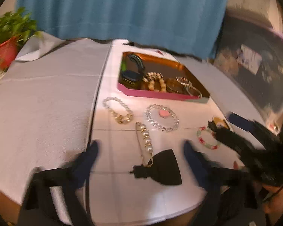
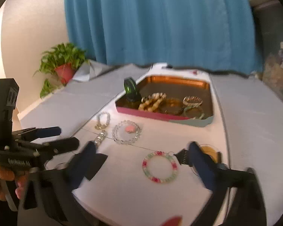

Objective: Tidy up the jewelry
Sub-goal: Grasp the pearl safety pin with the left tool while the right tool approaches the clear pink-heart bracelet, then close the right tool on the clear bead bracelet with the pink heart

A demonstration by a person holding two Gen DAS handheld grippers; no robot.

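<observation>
**Both grippers low over loose jewelry on the tabletop**

From the left wrist view, a potted plant (image 1: 8,37) in a red pot sits at ten o'clock, off the edge of the white-covered tabletop (image 1: 43,101). The left gripper (image 1: 141,146) hangs with its jaws apart and holding nothing; between the two dark fingers (image 1: 93,150) lies a pearl brooch pin (image 1: 144,143), its lower end hooked into a black bow tie (image 1: 160,167) at six o'clock. No finger touches either one.

Above the pin, at eleven o'clock from it, rests a clear bead bracelet with a gold chain (image 1: 118,111). Just right of that is a clear crystal bead bracelet (image 1: 162,117) ringing a small pink disc (image 1: 162,113). Past both, at twelve o'clock, stands a pink-walled tray (image 1: 156,93) with a copper inside, holding a dark green bangle (image 1: 135,67), a cream bead bracelet (image 1: 156,82) and gold bangles (image 1: 183,84).

At three o'clock lies a pink-and-green floral bracelet (image 1: 207,138), with the right gripper (image 2: 141,150) over it. In the right wrist view that bracelet (image 2: 160,166) lies flat between the open jaws, untouched by either blue finger (image 2: 200,160); a black toothed clip (image 2: 183,157) sits at its two o'clock edge, and something round and amber, too blurred to name, lies just behind the right-hand finger. A hand (image 2: 1,177) grips the left tool at nine o'clock. A blue curtain (image 2: 156,22) fills the background.
</observation>
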